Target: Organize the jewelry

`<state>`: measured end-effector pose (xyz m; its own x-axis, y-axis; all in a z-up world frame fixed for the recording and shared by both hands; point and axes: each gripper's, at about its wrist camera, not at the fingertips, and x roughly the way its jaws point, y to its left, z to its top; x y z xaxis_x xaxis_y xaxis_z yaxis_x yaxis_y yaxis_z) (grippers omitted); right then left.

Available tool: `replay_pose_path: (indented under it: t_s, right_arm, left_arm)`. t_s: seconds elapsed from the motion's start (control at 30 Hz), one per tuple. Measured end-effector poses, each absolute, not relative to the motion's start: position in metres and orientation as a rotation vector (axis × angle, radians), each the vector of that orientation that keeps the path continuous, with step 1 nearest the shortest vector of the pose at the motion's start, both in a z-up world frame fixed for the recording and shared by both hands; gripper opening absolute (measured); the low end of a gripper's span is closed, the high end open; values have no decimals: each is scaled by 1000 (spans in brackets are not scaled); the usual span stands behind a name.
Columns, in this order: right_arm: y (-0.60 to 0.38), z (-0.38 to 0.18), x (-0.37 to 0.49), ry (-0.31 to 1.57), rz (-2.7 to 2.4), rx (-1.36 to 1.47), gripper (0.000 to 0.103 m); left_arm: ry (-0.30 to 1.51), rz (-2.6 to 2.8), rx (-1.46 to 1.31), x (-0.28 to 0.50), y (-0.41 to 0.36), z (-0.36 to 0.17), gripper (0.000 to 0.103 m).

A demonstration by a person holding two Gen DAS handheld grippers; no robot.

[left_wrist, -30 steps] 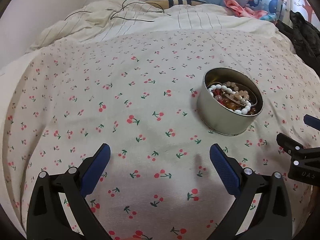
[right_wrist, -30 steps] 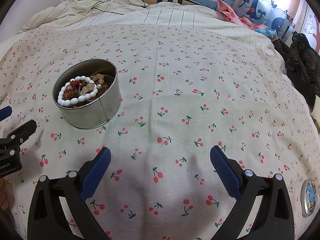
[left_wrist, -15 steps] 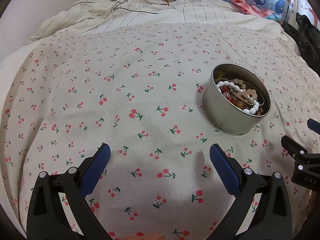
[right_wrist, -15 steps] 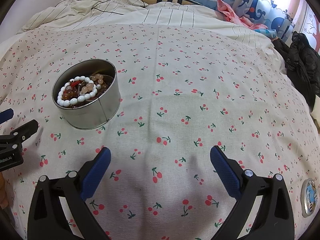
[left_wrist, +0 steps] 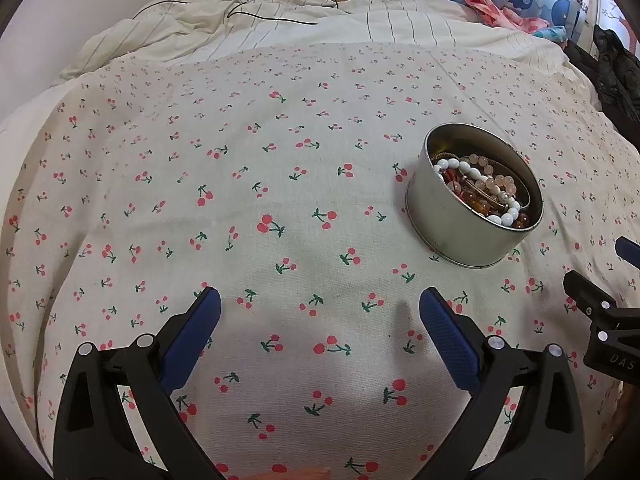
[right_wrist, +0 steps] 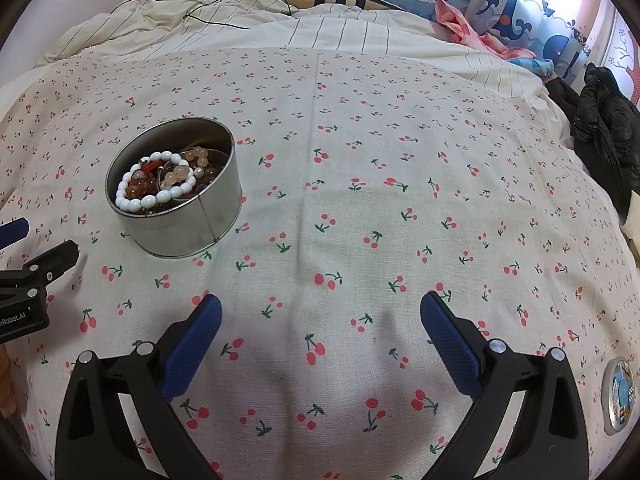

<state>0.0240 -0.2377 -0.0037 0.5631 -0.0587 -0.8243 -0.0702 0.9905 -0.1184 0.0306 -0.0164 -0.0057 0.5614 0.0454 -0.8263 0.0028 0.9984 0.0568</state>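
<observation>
A round silver tin (left_wrist: 452, 228) stands on the cherry-print bedspread, holding several bead bracelets, white (left_wrist: 464, 169), pink and amber. It also shows in the right wrist view (right_wrist: 188, 224), with the white bracelet (right_wrist: 160, 196) on top. My left gripper (left_wrist: 320, 312) is open and empty, low over the cloth, left of and nearer than the tin. My right gripper (right_wrist: 320, 316) is open and empty, right of and nearer than the tin. Each gripper shows at the edge of the other's view.
A round tin lid (right_wrist: 618, 396) lies at the lower right in the right wrist view. A striped duvet (left_wrist: 360, 28) with a black cable (left_wrist: 272, 16) lies behind. Dark clothing (right_wrist: 604, 132) is piled at the right edge of the bed.
The left wrist view has shifted: the tin sits a little lower and further right in it. The right gripper has barely moved. Both stay open.
</observation>
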Motion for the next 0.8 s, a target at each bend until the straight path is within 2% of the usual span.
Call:
replay_pose_path:
  t_s: [0.8]
  right_arm:
    - [-237, -4, 24, 975, 9, -146, 95]
  left_arm:
    - [988, 24, 50, 31, -17, -9, 96]
